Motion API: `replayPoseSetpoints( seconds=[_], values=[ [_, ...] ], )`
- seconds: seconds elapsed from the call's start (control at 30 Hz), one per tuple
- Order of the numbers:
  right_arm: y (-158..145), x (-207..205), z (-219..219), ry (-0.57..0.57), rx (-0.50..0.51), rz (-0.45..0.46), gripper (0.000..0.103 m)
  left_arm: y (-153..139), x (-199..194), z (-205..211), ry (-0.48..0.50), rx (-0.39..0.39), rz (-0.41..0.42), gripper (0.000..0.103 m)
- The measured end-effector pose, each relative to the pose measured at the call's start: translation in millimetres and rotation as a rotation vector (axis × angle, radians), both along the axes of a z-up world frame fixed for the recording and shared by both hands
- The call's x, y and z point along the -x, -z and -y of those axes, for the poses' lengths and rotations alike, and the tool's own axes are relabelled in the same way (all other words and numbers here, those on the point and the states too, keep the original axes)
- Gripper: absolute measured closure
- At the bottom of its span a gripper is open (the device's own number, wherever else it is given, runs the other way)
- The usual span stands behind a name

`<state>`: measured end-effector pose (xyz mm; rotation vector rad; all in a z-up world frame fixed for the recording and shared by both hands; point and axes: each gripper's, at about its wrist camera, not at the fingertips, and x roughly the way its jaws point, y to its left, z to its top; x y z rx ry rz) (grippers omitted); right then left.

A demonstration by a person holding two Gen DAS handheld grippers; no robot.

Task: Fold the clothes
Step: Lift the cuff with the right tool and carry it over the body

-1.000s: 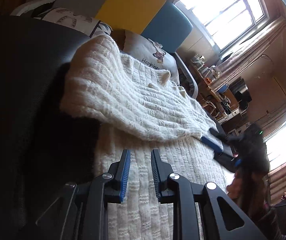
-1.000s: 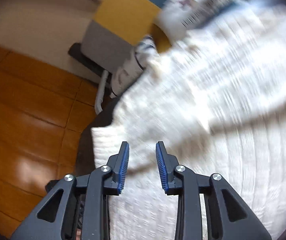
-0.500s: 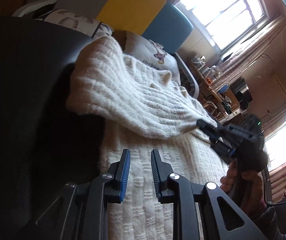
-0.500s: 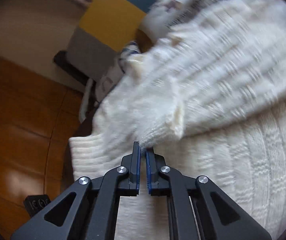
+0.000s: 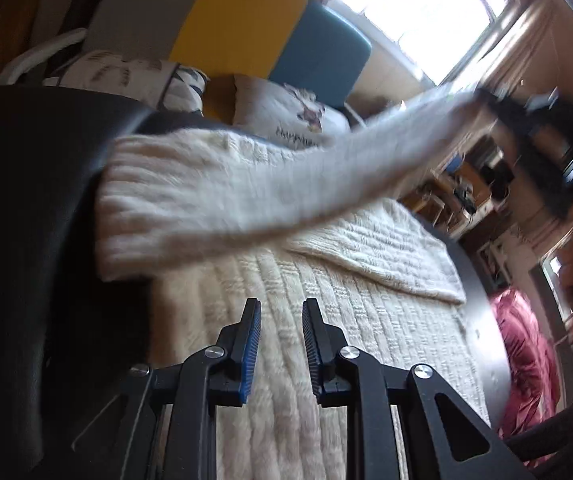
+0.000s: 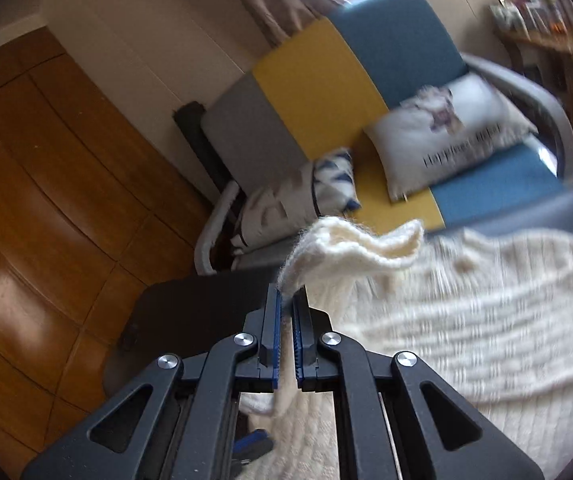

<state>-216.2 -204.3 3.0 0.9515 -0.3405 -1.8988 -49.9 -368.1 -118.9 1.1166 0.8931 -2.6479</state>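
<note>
We're early in the fold: the cream knit sweater (image 5: pixel 326 320) lies spread on the dark table (image 5: pixel 26 240), body flat, one sleeve (image 5: pixel 246 184) lifted off it. Right gripper (image 6: pixel 286 300) is clenched on the sleeve cuff (image 6: pixel 350 244), raised above the table. Left gripper (image 5: pixel 280 312) hovers over the sweater body w/ jaws apart, nothing btwn them. Left to do: lay sleeve across, other sleeve, then halve the body. Sofa w/ cushions (image 6: pixel 446 128) sits just behind the table; nothing blocks us.

Both fisheye views look forward and downward from close above the cream sweater (image 5: pixel 326 320) (image 6: pixel 466 320); each faces the yellow-and-blue sofa (image 5: pixel 246 16) (image 6: pixel 366 60) beyond it.
</note>
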Motion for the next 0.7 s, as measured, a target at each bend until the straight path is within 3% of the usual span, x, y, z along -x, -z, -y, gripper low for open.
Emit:
replayPoseSetpoints(
  seconds=[0.07,0.13,0.27,0.3,0.4,0.5,0.7],
  values=[
    [-16.3,0.7,2.4,-0.008,0.002,-0.029,0.098,2.2,12.4,-0.9,0.002,0.027,0.033,0.082],
    [-27.8,2.2,5.7,-0.016,0.000,-0.052,0.098,0.3,19.6,1.7,-0.088,0.156,0.097,0.091],
    [-36.2,2.1,0.9,-0.030,-0.005,-0.082,0.098,17.1,21.7,32.4,-0.206,0.137,0.218,0.095],
    [-34.5,1.2,-1.7,-0.033,-0.008,-0.084,0.098,20.7,19.2,36.8,-0.214,0.118,0.212,0.096],
    [-25.2,-0.3,-9.8,-0.037,-0.016,-0.080,0.098,19.0,16.6,34.3,-0.196,0.164,0.207,0.096],
    [-15.4,2.5,-20.6,-0.030,-0.035,-0.072,0.098,13.7,4.4,39.6,-0.212,0.121,0.148,0.096],
    [-17.2,14.2,-43.8,-0.003,-0.035,-0.075,0.098,-0.3,0.3,55.1,-0.191,0.120,0.097,0.092]
  ],
)
